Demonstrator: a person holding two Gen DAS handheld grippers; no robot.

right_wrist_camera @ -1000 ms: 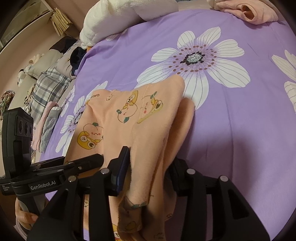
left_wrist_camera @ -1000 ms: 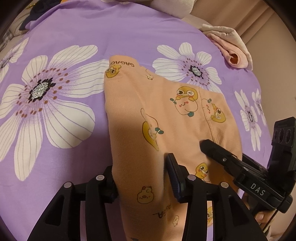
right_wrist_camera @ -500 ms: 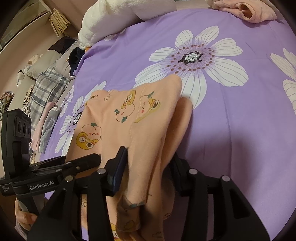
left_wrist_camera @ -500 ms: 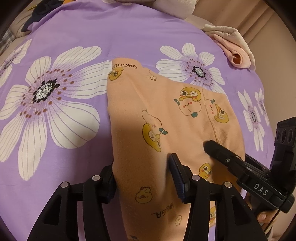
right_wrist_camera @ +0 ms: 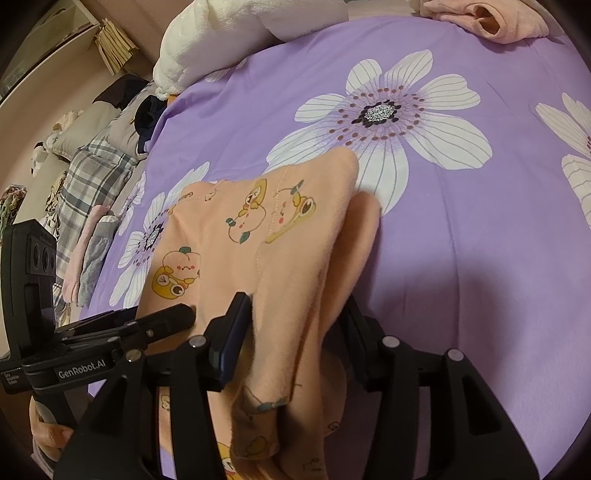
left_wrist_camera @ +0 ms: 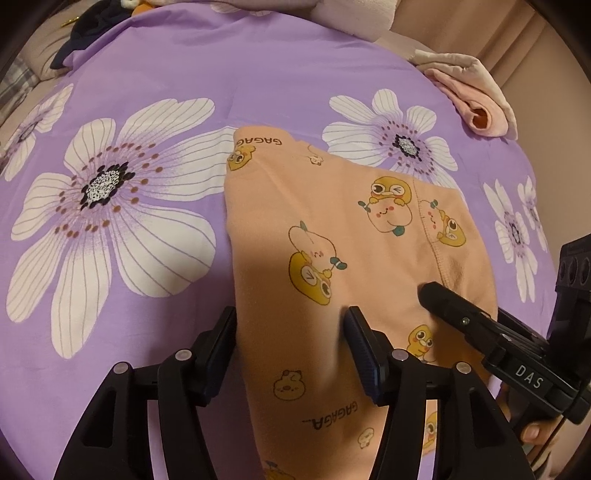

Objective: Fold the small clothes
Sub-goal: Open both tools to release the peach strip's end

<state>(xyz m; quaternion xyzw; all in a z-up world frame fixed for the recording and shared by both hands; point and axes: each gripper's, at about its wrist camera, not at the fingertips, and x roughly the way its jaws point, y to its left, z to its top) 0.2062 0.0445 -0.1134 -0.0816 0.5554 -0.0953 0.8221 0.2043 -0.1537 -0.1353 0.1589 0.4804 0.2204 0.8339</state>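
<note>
Peach garment [left_wrist_camera: 332, 236] with cartoon duck and peach prints and "GAGAGA" lettering lay on the purple floral bedsheet [left_wrist_camera: 155, 280], spread from centre down toward 6 o'clock in the left wrist view. Left gripper [left_wrist_camera: 291, 325] sat at 6 o'clock, jaws partway apart and opening, garment's near edge between them; whether the pads still pressed the cloth could not be told. Right gripper [left_wrist_camera: 436, 295] entered that view from 4 o'clock, tip over the garment's right side. In the right wrist view the right gripper [right_wrist_camera: 299, 317] was also at 6 o'clock, jaws about half apart and opening, a bunched fold of the garment [right_wrist_camera: 240, 236] draped between them, left pad against the cloth; grip unclear. Left gripper [right_wrist_camera: 177, 314] came in from 8 o'clock, tip beside the garment's left edge. Pink folded clothing [left_wrist_camera: 476, 99] sat at 2 o'clock on the sheet, well apart. White plush bedding [right_wrist_camera: 229, 33] lay at 11 o'clock beyond the sheet's edge.
</note>
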